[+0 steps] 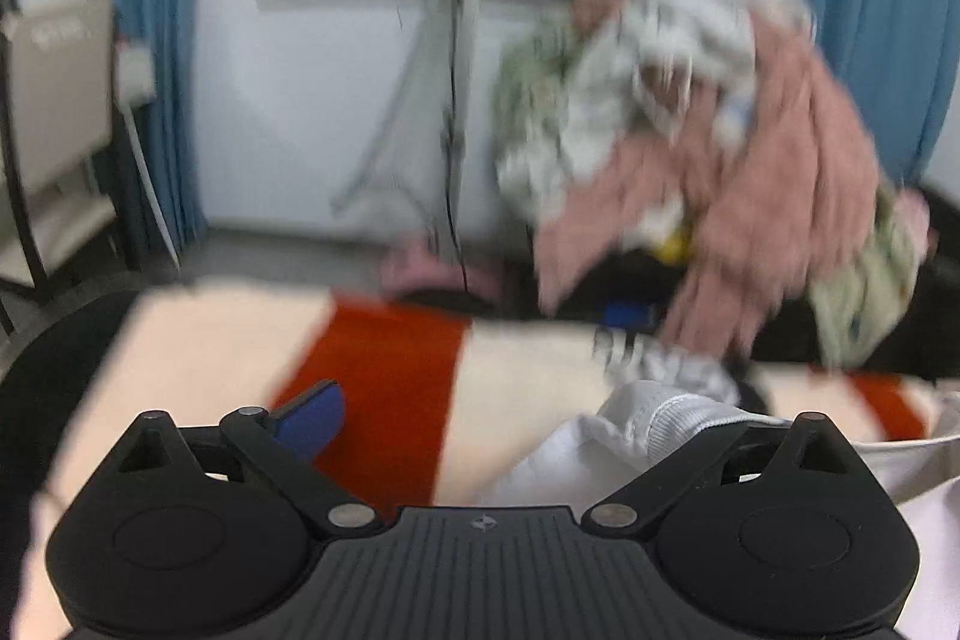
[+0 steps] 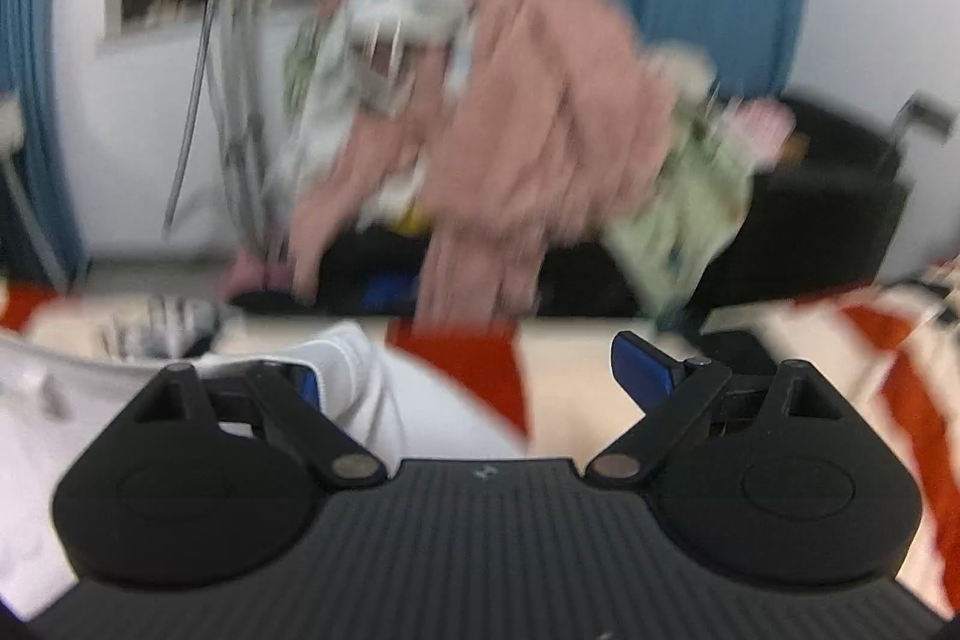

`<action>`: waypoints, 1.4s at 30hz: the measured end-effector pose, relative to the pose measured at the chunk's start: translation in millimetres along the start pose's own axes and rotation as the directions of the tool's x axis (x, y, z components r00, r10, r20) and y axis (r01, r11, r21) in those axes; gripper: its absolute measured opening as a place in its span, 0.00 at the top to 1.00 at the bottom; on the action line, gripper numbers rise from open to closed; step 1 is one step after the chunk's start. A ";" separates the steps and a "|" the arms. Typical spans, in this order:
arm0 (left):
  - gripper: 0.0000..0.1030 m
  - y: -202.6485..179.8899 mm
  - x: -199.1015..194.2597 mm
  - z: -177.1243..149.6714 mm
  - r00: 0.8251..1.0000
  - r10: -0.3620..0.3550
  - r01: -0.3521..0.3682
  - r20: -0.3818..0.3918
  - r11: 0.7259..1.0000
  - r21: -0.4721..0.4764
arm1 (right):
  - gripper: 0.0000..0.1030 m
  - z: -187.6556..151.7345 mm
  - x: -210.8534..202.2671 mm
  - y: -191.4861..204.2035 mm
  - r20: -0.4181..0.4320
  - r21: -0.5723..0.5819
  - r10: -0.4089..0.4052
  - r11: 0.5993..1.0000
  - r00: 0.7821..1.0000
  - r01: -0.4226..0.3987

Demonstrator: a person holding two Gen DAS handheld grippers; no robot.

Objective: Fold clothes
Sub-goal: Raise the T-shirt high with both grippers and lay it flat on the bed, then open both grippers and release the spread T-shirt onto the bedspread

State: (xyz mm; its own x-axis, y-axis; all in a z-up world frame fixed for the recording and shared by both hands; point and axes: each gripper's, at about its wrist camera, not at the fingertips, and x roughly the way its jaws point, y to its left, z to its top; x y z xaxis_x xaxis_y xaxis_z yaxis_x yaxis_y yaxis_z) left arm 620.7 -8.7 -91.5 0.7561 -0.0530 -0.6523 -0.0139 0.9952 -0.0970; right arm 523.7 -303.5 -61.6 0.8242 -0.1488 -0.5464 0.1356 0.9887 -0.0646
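A white garment (image 1: pixel 600 436) lies on a cream and red striped cover (image 1: pixel 240 340). My left gripper (image 1: pixel 498 418) is open; its left blue pad (image 1: pixel 312 424) shows and the right finger is hidden under the white cloth. In the right wrist view the white garment (image 2: pixel 372 388) lies over the left finger; my right gripper (image 2: pixel 480 376) is open, its right blue pad (image 2: pixel 642 370) over the striped cover (image 2: pixel 576 370). Both views are blurred.
A heap of pink, white and green clothes (image 1: pixel 690 130) piles on a dark seat beyond the cover, also in the right wrist view (image 2: pixel 510 112). Blue curtains (image 1: pixel 144 40) hang behind. A folding rack (image 1: pixel 450 70) leans on the white wall. A chair (image 1: pixel 54 100) stands at left.
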 end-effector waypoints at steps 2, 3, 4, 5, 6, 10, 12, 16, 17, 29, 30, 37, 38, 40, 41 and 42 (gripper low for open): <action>0.05 2.2 31.7 -1.3 0.990 -0.031 0.038 -0.141 0.998 0.052 | 0.11 -4.3 21.9 9.1 -0.100 -0.068 0.002 0.998 0.995 -0.009; 0.04 1.5 41.7 0.1 0.980 -0.029 0.048 -0.199 0.995 0.092 | 0.11 -7.3 28.7 15.4 -0.126 -0.112 -0.003 0.994 0.992 -0.011; 0.03 0.7 49.7 1.6 0.968 -0.024 0.058 -0.249 0.990 0.131 | 0.11 -10.2 32.9 21.3 -0.141 -0.158 -0.012 0.987 0.990 -0.011; 0.04 -0.8 47.0 3.5 0.966 -0.013 0.059 -0.257 0.983 0.173 | 0.11 -12.4 36.5 23.9 -0.159 -0.181 -0.006 0.983 0.987 -0.023; 0.03 -2.3 44.4 5.5 0.964 -0.001 0.060 -0.264 0.975 0.213 | 0.11 -12.7 38.8 26.6 -0.202 -0.183 0.028 0.981 0.979 -0.066; 0.03 -1.8 -5.0 -2.9 0.983 -0.034 0.076 -0.181 0.969 0.234 | 0.11 -3.1 18.4 32.3 -0.218 -0.150 0.116 0.977 0.969 -0.151; 0.02 -0.7 -34.8 -9.2 0.991 -0.060 0.087 -0.123 0.970 0.226 | 0.11 2.3 -4.3 29.3 -0.169 -0.082 0.170 0.979 0.971 -0.186; 0.00 1.5 -94.5 -21.9 0.994 -0.111 0.109 -0.005 0.971 0.212 | 0.11 -0.3 -72.2 26.4 -0.040 -0.045 0.173 0.984 0.984 -0.175; 0.00 2.1 -109.5 -25.1 0.992 -0.123 0.115 0.024 0.971 0.209 | 0.11 -4.9 -91.2 26.5 -0.003 -0.044 0.174 0.984 0.985 -0.174; 0.00 18.6 -305.9 -191.3 0.986 -0.108 0.094 0.128 0.990 0.106 | 0.11 -140.5 -337.0 4.3 0.153 0.078 0.199 0.974 0.968 -0.212; 0.00 21.5 -326.3 -213.3 0.984 -0.104 0.090 0.144 0.991 0.102 | 0.11 -155.7 -353.8 1.5 0.169 0.086 0.208 0.971 0.963 -0.224; 0.00 23.2 -438.4 -328.3 0.962 -0.096 0.063 0.255 0.989 0.135 | 0.11 -245.0 -413.8 4.8 0.248 0.014 0.203 0.977 0.947 -0.213; 0.00 23.0 -448.7 -335.6 0.957 -0.107 0.076 0.268 0.989 0.126 | 0.11 -248.2 -416.7 4.2 0.251 0.014 0.212 0.975 0.944 -0.223; 0.00 18.8 -455.5 -338.4 0.957 -0.126 0.099 0.259 0.988 0.118 | 0.11 -247.9 -420.1 3.0 0.256 0.028 0.221 0.971 0.941 -0.236; 0.00 16.2 -456.1 -338.2 0.959 -0.131 0.104 0.252 0.988 0.117 | 0.11 -246.5 -421.6 2.0 0.266 0.039 0.221 0.970 0.938 -0.240; 0.00 14.9 -455.5 -339.6 0.961 -0.115 0.087 0.253 0.989 0.116 | 0.11 -245.2 -423.1 1.0 0.276 0.049 0.221 0.969 0.936 -0.243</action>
State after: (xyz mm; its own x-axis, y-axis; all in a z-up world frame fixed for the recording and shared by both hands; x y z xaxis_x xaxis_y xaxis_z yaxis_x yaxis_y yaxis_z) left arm 53.9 2.3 -51.1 0.8937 -0.1440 -0.4249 0.1281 0.9896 -0.0659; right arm 40.3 -234.5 -35.2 0.9527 0.0731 -0.2951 -0.0418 0.9929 0.1111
